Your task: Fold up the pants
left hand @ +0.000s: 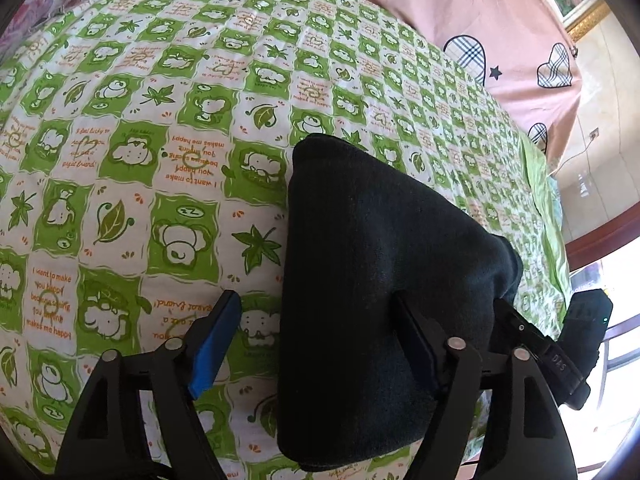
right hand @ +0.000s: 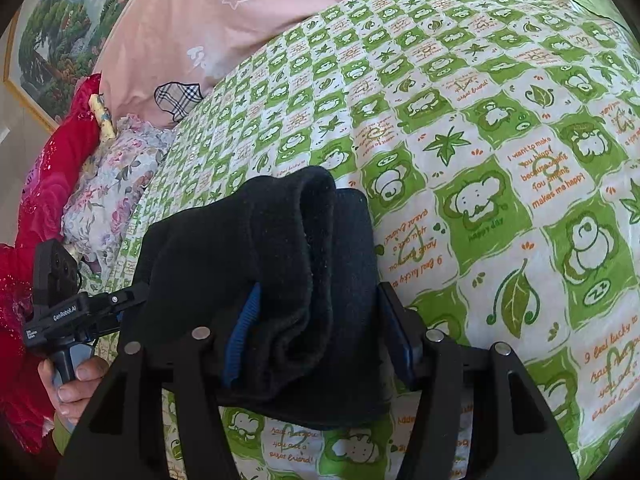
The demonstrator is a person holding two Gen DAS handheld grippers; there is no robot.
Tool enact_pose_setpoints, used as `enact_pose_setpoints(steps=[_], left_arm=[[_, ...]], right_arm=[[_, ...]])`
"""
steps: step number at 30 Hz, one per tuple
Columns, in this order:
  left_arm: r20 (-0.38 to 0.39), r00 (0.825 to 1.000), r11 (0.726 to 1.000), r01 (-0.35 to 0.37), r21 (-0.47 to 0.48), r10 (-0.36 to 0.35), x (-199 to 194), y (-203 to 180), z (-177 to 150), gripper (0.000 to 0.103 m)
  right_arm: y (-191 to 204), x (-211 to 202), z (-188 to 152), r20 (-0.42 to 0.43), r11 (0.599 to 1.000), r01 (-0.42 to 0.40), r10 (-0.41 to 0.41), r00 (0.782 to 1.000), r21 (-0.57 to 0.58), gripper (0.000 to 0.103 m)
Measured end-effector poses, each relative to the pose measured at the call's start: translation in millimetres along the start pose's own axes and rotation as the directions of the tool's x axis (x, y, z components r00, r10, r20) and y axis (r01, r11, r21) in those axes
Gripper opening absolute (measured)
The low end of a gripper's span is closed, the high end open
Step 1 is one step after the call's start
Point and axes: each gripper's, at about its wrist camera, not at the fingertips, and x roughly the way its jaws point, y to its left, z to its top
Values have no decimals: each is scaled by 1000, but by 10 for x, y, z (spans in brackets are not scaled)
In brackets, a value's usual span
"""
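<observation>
Pants [left hand: 372,280] hide R finger pad; painting [right hand: 60,28] cropped.

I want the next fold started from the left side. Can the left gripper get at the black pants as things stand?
Probably yes. The left gripper stands open with the black pants already lying between its fingers on the green checked bedsheet; nothing blocks it. The right gripper is at the same bundle.

Pretty bright daylight in both shots, and the window [left hand: 616,320] at the right edge of the left view is blown out white. Heavy fisheye bending with black corners, and the pants [left hand: 380,280] read as near-featureless black; focus looks sharp.
</observation>
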Motion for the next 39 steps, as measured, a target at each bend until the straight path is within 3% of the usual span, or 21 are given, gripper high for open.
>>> enact_pose_setpoints(steps=[2, 5, 10, 12, 17, 20, 24, 26, 28, 30, 32, 35, 39], left_arm=[[-7, 999, 999, 36, 5, -36, 18, -46, 3, 49], [9, 1000, 999, 4, 32, -4, -22, -120, 4, 44], [41, 999, 1000, 13, 25, -14, -194, -137, -28, 36], [61, 998, 999, 1, 35, -3, -283, -154, -35, 29], [119, 993, 999, -14, 29, 10, -546, -141, -1, 23], [177, 984, 999, -24, 23, 20, -742, -87, 83, 7], [198, 980, 999, -6, 36, -1, -888, -45, 239, 8], [178, 982, 998, -61, 12, 58, -850, 28, 293, 9], [154, 987, 999, -38, -19, 40, -806, 157, 275, 20], [128, 991, 999, -35, -39, 40, -736, 245, 231, 45], [93, 995, 998, -36, -52, 41, -631, 291, 183, 56], [26, 1000, 998, 15, -67, -13, -449, 315, 110, 62], [-17, 1000, 999, 11, -52, -12, -229, 235, 31, 64]], right_arm=[[17, -6, -5, 0, 1000, -1, 1, 1000, 1, 59], [55, -35, -11, 7, 1000, -8, 8, 1000, 1, 56], [141, -118, 2, 24, 1000, -31, 31, 999, -5, 47], [215, -149, 18, 30, 999, -29, 30, 999, -20, 46], [415, -188, 157, 52, 998, -50, 52, 997, -45, 44], [554, -161, 321, 66, 995, -63, 68, 996, -74, 43], [757, -81, 490, 78, 990, -57, 67, 995, -132, 41], [773, -47, 522, 73, 990, -40, 50, 996, -136, 41], [717, -40, 527, 65, 991, -55, 63, 996, -120, 40], [674, -49, 497, 61, 991, -57, 65, 996, -123, 40], [633, -44, 466, 56, 991, -61, 68, 996, -118, 40], [563, -28, 426, 51, 993, -66, 72, 996, -100, 40], [494, -31, 387, 46, 994, -74, 78, 996, -86, 40]])
